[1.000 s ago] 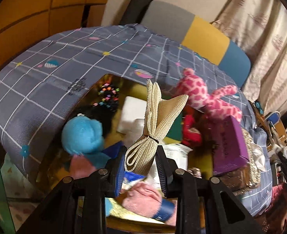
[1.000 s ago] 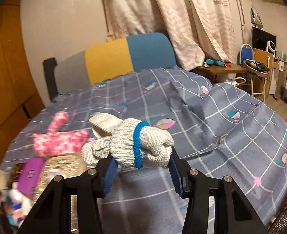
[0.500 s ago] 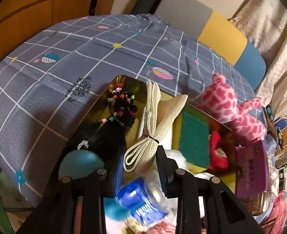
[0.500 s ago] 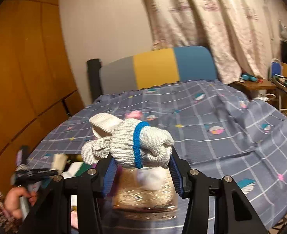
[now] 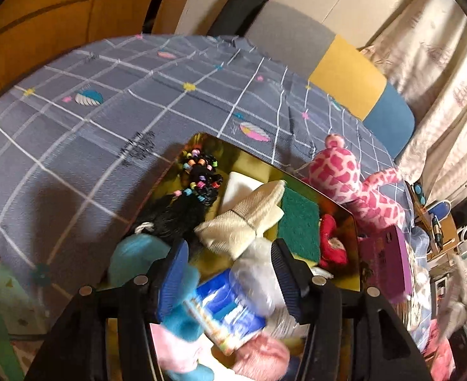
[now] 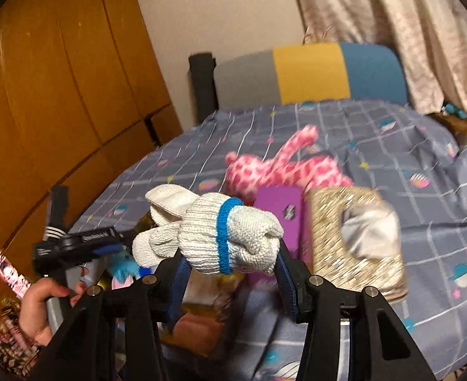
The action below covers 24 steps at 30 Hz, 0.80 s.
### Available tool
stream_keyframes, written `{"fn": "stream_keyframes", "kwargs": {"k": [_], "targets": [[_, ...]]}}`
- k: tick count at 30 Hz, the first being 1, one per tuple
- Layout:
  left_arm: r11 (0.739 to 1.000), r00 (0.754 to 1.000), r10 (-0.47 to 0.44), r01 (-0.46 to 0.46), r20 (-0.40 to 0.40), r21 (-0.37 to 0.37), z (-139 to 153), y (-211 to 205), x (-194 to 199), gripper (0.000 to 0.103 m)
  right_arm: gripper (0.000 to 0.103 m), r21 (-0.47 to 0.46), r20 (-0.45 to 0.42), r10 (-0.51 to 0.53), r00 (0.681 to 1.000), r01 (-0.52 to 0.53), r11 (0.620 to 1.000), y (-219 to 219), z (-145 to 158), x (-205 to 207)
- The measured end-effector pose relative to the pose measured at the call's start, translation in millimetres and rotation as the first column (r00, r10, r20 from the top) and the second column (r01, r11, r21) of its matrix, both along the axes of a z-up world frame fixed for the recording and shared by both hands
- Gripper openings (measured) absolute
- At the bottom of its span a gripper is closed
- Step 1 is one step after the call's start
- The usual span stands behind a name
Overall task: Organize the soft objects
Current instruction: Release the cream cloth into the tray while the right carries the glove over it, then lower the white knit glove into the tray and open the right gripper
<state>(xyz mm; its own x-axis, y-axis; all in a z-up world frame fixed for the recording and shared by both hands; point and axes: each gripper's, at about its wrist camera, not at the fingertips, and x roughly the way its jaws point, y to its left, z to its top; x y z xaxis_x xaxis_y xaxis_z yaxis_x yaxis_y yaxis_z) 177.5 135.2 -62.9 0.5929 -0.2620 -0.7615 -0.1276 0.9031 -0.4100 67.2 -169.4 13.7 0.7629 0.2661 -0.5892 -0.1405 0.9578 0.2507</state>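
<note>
Left gripper [image 5: 230,270] jaws have just been opening, cream mesh bundle [image 5: 243,222] lying free in the gold tray [image 5: 355,222], while right gripper [image 6: 230,273] pinches the rolled glove [image 6: 220,235], not yet stowed.

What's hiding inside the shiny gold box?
The gold box holds a cream mesh bundle, green sponge, black beaded hair piece, red plush and blue plush. Whatever lies beneath them is covered.

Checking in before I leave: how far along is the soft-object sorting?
Done: the cream mesh bundle lies in the gold tray, the left gripper having just opened. In hand: the right gripper holds a white knit glove bundle. Left: the pink spotted plush lies on the bed.
</note>
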Motion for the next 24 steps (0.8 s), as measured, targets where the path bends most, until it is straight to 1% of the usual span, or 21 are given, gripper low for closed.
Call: {"fn": "stream_keyframes", "kwargs": {"k": [5,11,13,15,18,20,24], "targets": [[0.997,0.998,-0.009,0.004,0.065,0.077,14,5,-34,0.055,0.05,0.008,-0.086,0.034,0.996,-0.034,0.999,17,-23,10],[0.994,0.993,0.003,-0.016,0.116,0.109,25,15,-65,0.055,0.05,0.034,-0.177,0.081,0.981,-0.076,0.997,40,-44,24],[0.988,0.991,0.004,-0.024,0.133,0.153,29,14,-74,0.055,0.051,0.036,-0.202,0.091,0.975,-0.085,0.996,49,-49,31],[0.98,0.99,-0.002,-0.026,0.143,0.195,32,11,-82,0.055,0.051,0.038,-0.227,0.105,0.968,-0.099,0.994,59,-54,37],[0.971,0.99,-0.02,-0.014,0.139,0.237,33,5,-90,0.055,0.051,0.027,-0.262,0.122,0.957,-0.119,0.993,71,-63,47],[0.968,0.99,-0.031,-0.004,0.135,0.249,34,2,-93,0.055,0.051,0.019,-0.282,0.123,0.952,-0.123,0.992,79,-68,51],[0.961,0.989,-0.035,-0.006,0.144,0.277,37,-4,-98,0.055,0.052,-0.012,-0.283,0.105,0.953,-0.114,0.993,90,-77,59]]}}
